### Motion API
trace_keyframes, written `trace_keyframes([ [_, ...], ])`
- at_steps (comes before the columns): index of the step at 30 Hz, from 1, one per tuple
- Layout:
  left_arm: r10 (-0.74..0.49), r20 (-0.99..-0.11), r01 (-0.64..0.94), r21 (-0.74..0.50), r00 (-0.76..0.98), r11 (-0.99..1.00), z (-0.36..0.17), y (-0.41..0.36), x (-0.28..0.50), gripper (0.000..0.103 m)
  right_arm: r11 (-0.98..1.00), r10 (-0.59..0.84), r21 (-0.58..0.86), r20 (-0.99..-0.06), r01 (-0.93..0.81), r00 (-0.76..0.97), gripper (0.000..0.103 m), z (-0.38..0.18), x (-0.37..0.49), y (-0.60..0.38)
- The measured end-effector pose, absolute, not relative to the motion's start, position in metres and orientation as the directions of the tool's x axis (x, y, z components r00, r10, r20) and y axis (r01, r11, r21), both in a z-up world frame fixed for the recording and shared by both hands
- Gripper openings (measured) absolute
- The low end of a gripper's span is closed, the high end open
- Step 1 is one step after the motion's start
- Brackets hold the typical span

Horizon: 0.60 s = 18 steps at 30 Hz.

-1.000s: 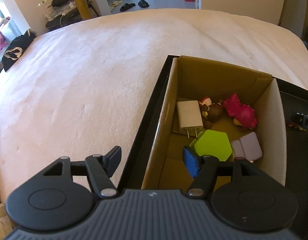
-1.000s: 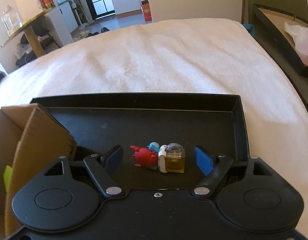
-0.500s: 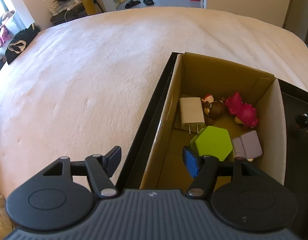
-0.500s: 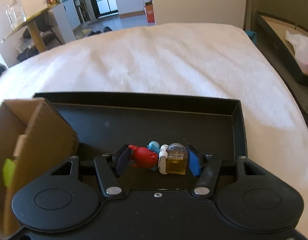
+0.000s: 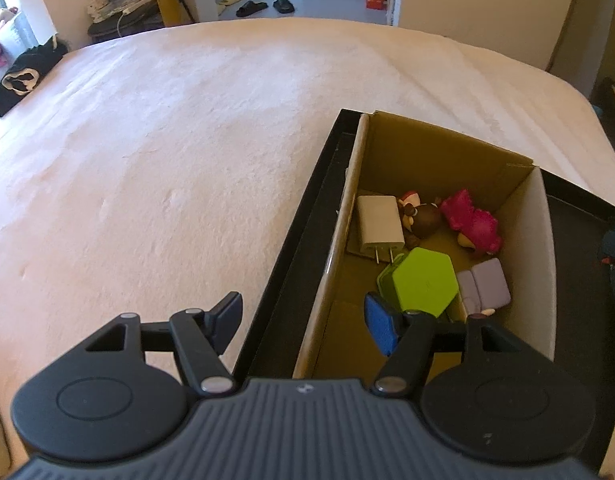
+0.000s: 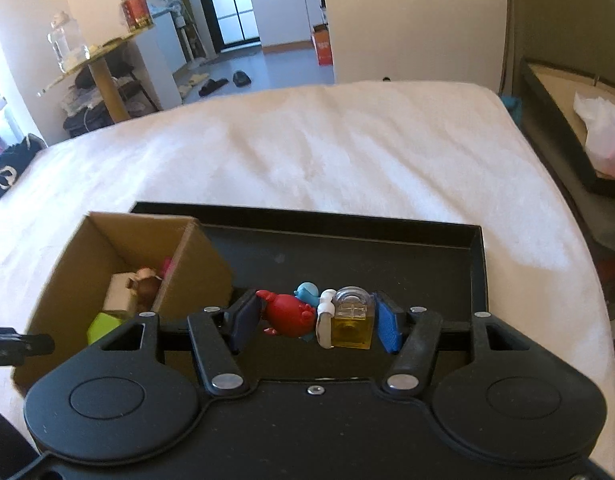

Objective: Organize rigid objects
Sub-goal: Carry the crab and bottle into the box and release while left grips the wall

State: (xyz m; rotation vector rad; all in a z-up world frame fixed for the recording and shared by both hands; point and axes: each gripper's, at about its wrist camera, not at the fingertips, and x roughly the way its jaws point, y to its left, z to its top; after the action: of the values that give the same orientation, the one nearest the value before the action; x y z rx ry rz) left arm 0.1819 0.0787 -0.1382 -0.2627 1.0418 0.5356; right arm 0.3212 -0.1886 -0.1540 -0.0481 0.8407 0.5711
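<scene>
Right wrist: right gripper [image 6: 313, 320] clamps toy cluster [image 6: 319, 316] beside cardboard box [image 6: 195, 256]; left gripper [image 5: 303, 318] gapes

The premises were a lived-in home, a bedroom opening onto a kitchen area. A bed [image 5: 155, 152] with a pale, plush cover filled the foreground. Slippers [image 5: 263, 6] lay on the grey floor [image 6: 291, 68] beyond it. White kitchen cabinets [image 6: 283, 12] stood past dark-framed glass doors [image 6: 227, 0]. A round side table [image 6: 95, 50] carried a glass jar [image 6: 65, 42] and a red tin [image 6: 135, 12]. Clothing [image 5: 23, 76] lay piled beside the bed.
</scene>
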Motion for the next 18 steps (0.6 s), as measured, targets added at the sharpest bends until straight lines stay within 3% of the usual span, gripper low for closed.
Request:
trace_keyframes([
  [18,0.181,-0.861,-0.490,-0.089,0.476,0.867,-0.143,0.098,0.161,0.061,0.801,0.505,0.165,-0.703,-0.576,0.501,0.059,-0.115,0.289,-0.119],
])
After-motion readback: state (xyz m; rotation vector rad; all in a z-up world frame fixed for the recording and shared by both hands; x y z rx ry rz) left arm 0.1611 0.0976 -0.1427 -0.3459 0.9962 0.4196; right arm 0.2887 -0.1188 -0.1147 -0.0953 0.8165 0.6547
